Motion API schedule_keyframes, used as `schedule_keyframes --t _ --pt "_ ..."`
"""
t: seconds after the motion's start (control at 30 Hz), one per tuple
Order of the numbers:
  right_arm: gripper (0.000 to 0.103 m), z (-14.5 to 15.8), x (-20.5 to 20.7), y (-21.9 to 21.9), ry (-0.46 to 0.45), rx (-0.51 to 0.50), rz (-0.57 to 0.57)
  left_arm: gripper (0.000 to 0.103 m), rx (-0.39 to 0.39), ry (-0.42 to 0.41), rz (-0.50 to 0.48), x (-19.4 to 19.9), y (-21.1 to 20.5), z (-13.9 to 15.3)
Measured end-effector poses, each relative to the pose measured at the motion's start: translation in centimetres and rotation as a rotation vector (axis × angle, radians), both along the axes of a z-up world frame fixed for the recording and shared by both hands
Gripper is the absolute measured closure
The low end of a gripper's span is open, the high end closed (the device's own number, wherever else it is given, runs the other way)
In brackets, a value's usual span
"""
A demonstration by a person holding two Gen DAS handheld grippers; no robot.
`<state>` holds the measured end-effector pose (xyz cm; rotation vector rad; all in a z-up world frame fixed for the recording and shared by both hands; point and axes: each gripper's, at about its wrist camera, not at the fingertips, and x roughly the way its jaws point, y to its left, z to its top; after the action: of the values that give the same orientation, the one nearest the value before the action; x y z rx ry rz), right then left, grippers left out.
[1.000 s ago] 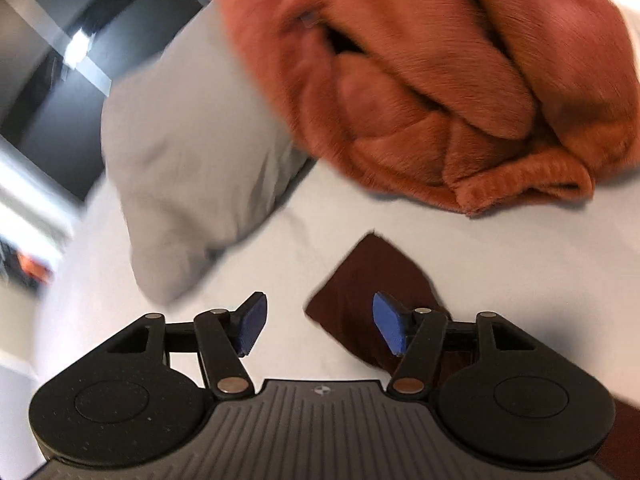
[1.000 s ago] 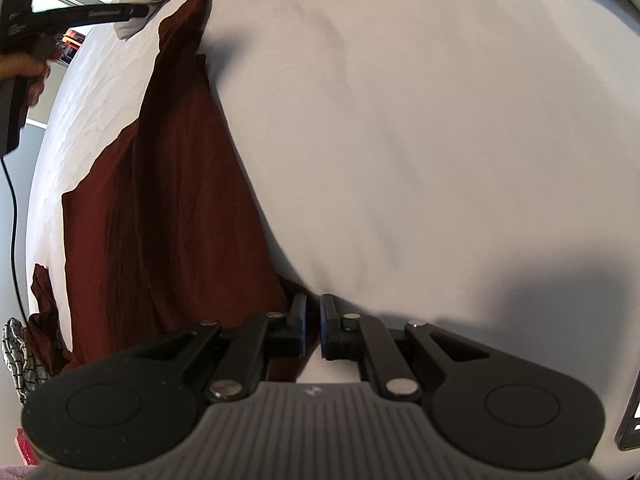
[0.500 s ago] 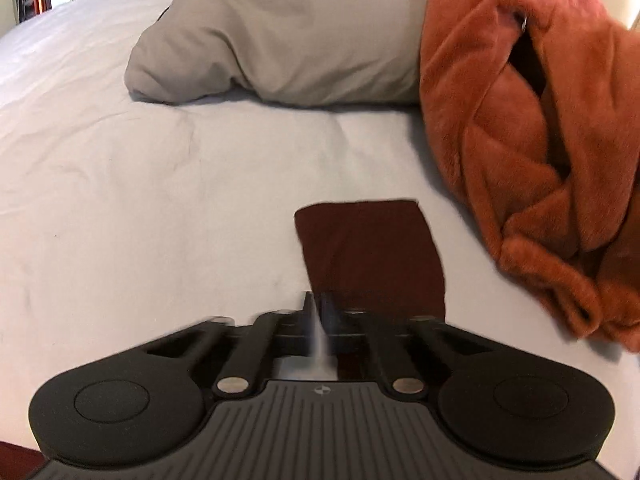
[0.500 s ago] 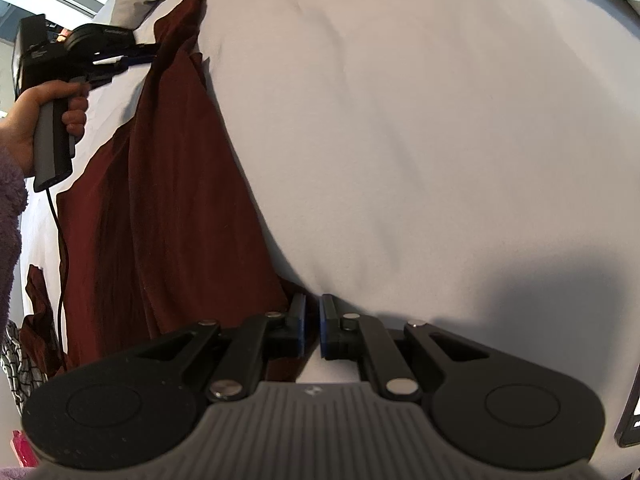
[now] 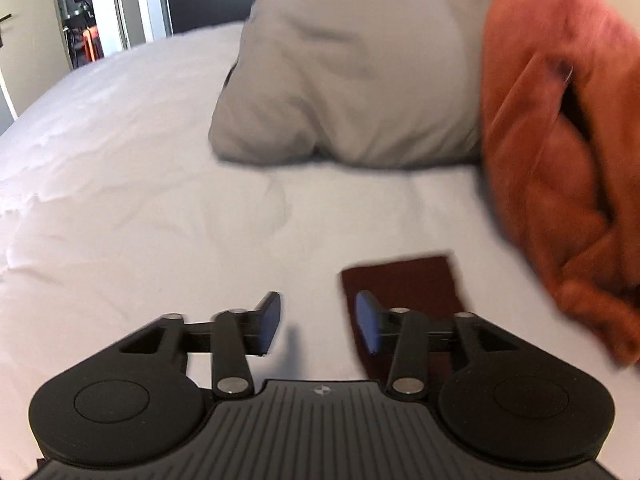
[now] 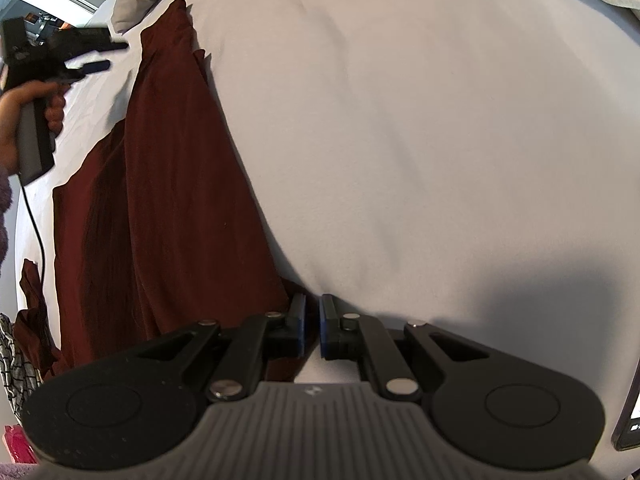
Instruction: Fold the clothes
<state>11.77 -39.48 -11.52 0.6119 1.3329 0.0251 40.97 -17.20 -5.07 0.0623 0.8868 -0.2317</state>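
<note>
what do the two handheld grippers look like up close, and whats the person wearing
Both the left gripper and the right gripper are matte black: two round hubs, linkage bars with silver rivets, a ribbed grey plate bearing a small round emblem, and fingers lined with blue pads. Seen from the right wrist camera, the left one has a grey handle and a black cable. A fuzzy purple sleeve shows at the wrist.

Both views look steeply down, close over the white bed (image 5: 132, 200). The left wrist faces the grey pillow (image 5: 352, 80); the right wrist looks from farther back. They share the maroon garment (image 6: 168, 200).
</note>
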Motion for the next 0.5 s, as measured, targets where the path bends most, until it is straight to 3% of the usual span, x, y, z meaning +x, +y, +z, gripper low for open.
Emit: schedule_keyframes --t 0.07,0.17,0.27,0.33,0.4,0.43,0.5 --pt "0.096 0.0 -0.1 0.0 -0.001 -0.003 0.002 0.078 -0.03 0.063 -0.086 -0.5 -1.7 0.4" --pt "0.096 -0.1 0.0 0.2 -0.004 -0.008 0.005 0.078 0.003 0.155 -0.171 -1.8 -4.9 -0.1" --pt "0.096 -0.2 0.2 0.1 -0.003 0.0 -0.002 0.078 0.023 0.251 -0.195 -2.4 -7.2 -1.6" --pt "0.096 -0.2 0.1 0.0 -0.004 0.008 -0.005 0.081 0.062 0.275 -0.204 -2.5 -8.2 -2.6" --pt "0.096 -0.3 0.1 -0.1 -0.007 0.013 -0.003 0.092 0.105 0.281 -0.2 -2.6 -8.7 -3.4" --pt "0.096 -0.4 0.2 -0.1 -0.008 0.016 -0.003 0.1 0.106 0.274 -0.199 -2.7 -8.8 -3.6" --pt "0.096 -0.6 0.4 -0.1 -0.01 0.022 -0.004 0.103 0.085 0.242 -0.211 -2.8 -8.9 -3.3"
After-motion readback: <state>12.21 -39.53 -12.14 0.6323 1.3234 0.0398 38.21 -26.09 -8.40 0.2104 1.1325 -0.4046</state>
